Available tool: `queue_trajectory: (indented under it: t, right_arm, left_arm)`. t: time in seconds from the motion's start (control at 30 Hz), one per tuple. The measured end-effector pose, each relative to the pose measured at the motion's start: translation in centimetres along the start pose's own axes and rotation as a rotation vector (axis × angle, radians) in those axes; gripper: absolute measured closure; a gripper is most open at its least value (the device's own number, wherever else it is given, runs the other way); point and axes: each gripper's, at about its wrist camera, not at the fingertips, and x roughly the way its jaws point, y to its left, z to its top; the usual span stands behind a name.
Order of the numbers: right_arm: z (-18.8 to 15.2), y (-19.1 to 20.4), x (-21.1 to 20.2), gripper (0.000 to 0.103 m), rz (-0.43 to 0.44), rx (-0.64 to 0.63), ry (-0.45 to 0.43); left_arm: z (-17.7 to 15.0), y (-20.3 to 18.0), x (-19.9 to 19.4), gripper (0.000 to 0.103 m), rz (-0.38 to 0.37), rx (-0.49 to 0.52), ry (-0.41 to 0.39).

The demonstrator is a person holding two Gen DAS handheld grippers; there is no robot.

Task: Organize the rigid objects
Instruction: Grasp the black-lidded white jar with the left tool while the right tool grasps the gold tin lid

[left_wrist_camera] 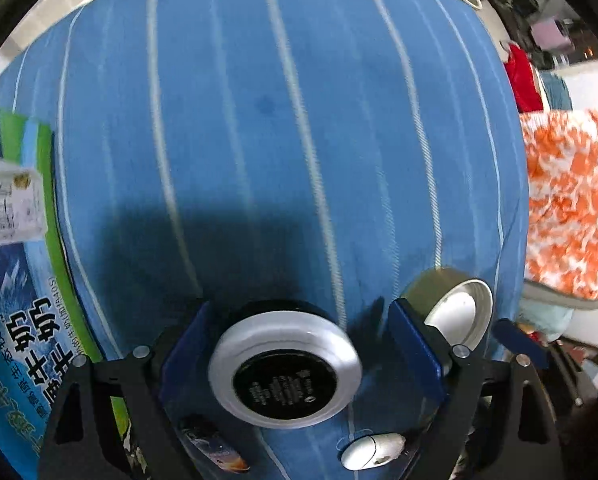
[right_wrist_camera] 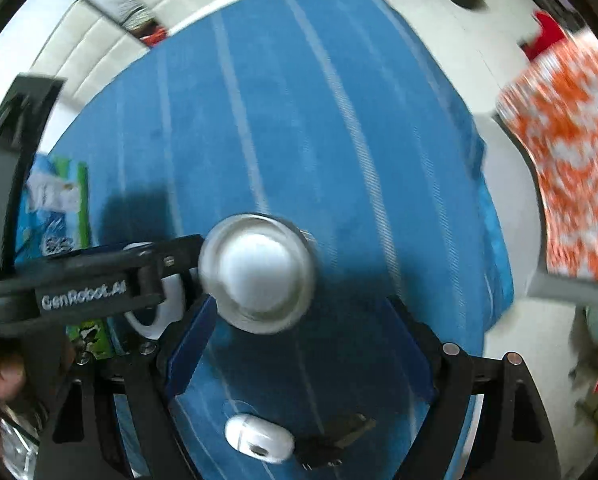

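Through the left wrist camera, the left gripper (left_wrist_camera: 299, 356) stands wide open over the blue striped cloth (left_wrist_camera: 283, 128), its blue pads either side of a black round jar with a broad silver rim (left_wrist_camera: 285, 364) without touching it — probably lined up for a grasp — while an olive-sided metal can with a pale domed end (left_wrist_camera: 451, 308) lies just outside its right pad. Through the right wrist camera, the right gripper (right_wrist_camera: 299, 344) is likewise spread with nothing held, that same can (right_wrist_camera: 257, 272) sitting just ahead of its fingers, nearer the left one, and the green-and-blue milk carton (right_wrist_camera: 55, 216) lies well apart at the cloth's left edge — perhaps where the items belong.
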Motion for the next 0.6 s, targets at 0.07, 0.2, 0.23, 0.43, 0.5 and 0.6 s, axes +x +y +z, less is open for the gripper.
queue_trajectory:
  t: [0.07, 0.2, 0.23, 0.43, 0.5, 0.6]
  right_arm:
    - [0.7, 1.3, 0.8, 0.016, 0.003, -0.031, 0.004]
    - [1.4, 2.3, 2.7, 0.021, -0.080, -0.043, 0.006]
    - [1.5, 2.4, 2.5, 0.025, -0.106, -0.053, -0.015]
    - [0.3, 0.5, 1.9, 0.033, -0.180, -0.044, 0.019]
    - [-0.7, -0.4, 1.8, 0.033, -0.190, -0.042, 0.041]
    - [-1.0, -1.9, 1.7, 0.032, -0.162, 0.006, 0.038]
  left_arm:
    - [0.1, 0.4, 0.1, 0.015, 0.002, -0.008, 0.002]
    - [-0.2, 0.3, 0.3, 0.015, 0.012, -0.001, 0.015]
    - [-0.5, 0.5, 0.3, 0.015, 0.013, 0.002, 0.016]
    - [-0.3, -0.7, 0.0, 0.013, 0.020, 0.034, 0.035]
    - [-0.9, -1.3, 0.3, 0.013, 0.047, 0.059, 0.027]
    - [-1.5, -2.4, 0.9, 0.014, 0.098, 0.086, -0.015]
